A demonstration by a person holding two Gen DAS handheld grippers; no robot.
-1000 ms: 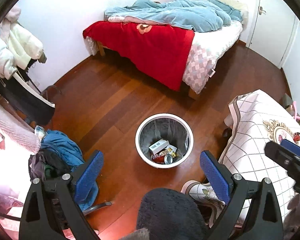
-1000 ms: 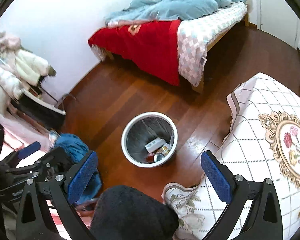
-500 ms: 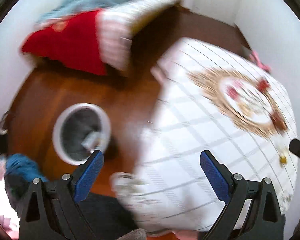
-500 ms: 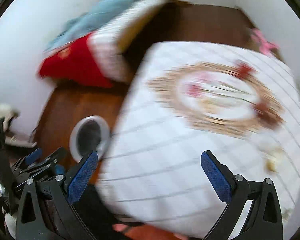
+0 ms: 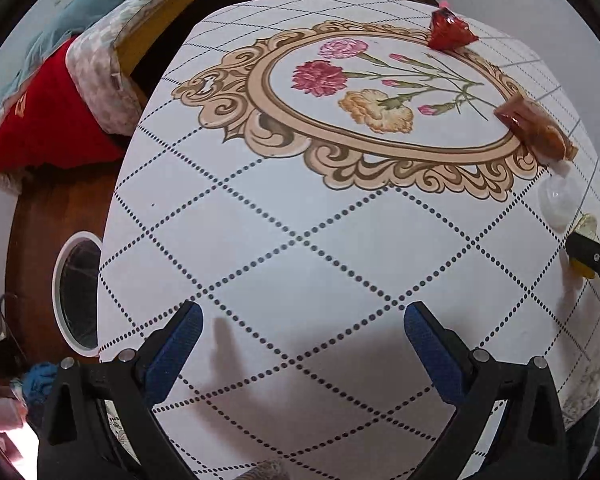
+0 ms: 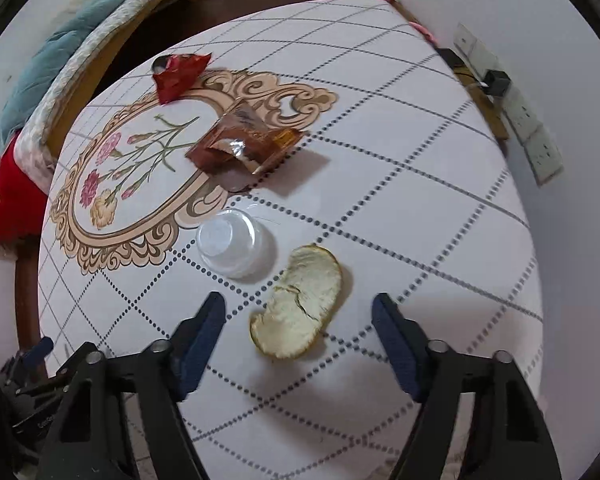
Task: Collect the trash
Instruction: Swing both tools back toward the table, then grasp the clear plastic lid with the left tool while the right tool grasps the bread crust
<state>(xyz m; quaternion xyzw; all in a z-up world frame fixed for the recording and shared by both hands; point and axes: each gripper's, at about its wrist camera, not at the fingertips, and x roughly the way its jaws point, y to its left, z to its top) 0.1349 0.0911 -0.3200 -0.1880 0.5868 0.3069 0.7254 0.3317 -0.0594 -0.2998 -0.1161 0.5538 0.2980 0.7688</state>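
Pale orange peel [image 6: 298,303] (inner side up), clear cup [image 6: 232,242] beside it, brown wrapper [image 6: 242,142], red wrapper [image 6: 179,74]

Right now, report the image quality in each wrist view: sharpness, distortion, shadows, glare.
Left wrist view: sharp, fisheye bulges the tablecloth into a dome, and soft gripper shadows lie near the left gripper. Right wrist view: also sharp, a shadow falls under the orange peel, a small glint shows on the brown wrapper, and the frame corners are black.

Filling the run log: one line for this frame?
phase: approach | right gripper: open over pale orange peel | left gripper: open, empty | table: red wrapper, brown packet, clear plastic cup
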